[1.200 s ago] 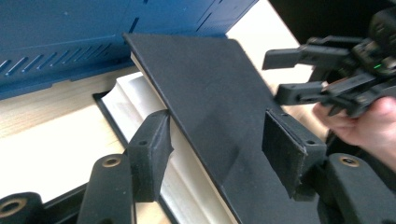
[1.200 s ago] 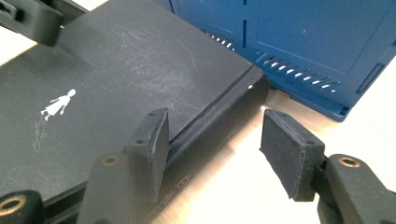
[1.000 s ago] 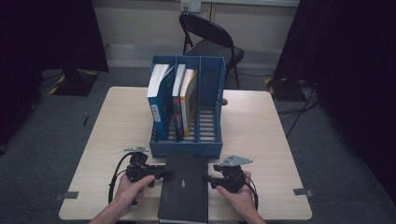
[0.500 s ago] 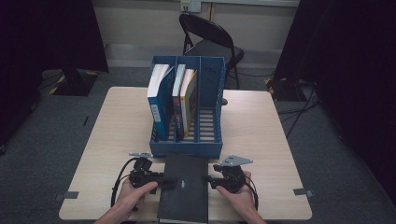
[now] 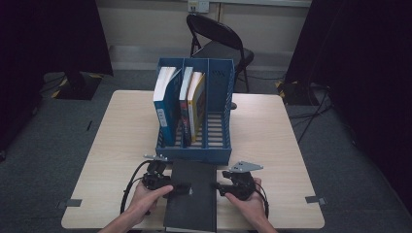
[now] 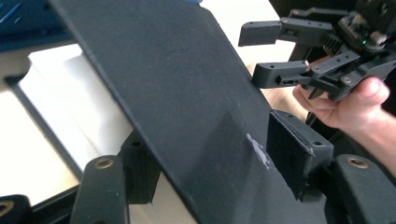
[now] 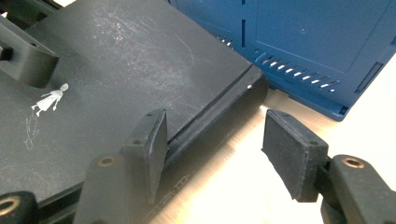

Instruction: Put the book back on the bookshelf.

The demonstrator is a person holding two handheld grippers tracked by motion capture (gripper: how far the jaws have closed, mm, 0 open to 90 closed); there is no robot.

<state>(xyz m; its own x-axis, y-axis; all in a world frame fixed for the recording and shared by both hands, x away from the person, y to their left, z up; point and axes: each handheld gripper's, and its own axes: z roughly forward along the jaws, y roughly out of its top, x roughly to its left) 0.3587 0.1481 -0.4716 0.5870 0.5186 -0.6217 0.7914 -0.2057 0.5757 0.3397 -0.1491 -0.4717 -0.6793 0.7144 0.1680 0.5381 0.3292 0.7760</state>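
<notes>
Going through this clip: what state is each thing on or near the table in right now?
black book: lying on the table, in front of the organizer.
left claw: open, jaws just been opening, book's edge between them.
right claw: open, astride the book's other edge.
blue file organizer: upright; right compartment empty.
blue book: standing in left compartment.
two books: standing in middle compartment.
folding chair: unfolded, unoccupied.

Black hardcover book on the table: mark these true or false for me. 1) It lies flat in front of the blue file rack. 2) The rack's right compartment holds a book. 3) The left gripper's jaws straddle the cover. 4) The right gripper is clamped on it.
1) True: the black hardcover book lies before the blue file rack.
2) False: that compartment is empty.
3) True for the left gripper; its jaws have just been opening.
4) False: the right gripper is open at the spine.
</notes>
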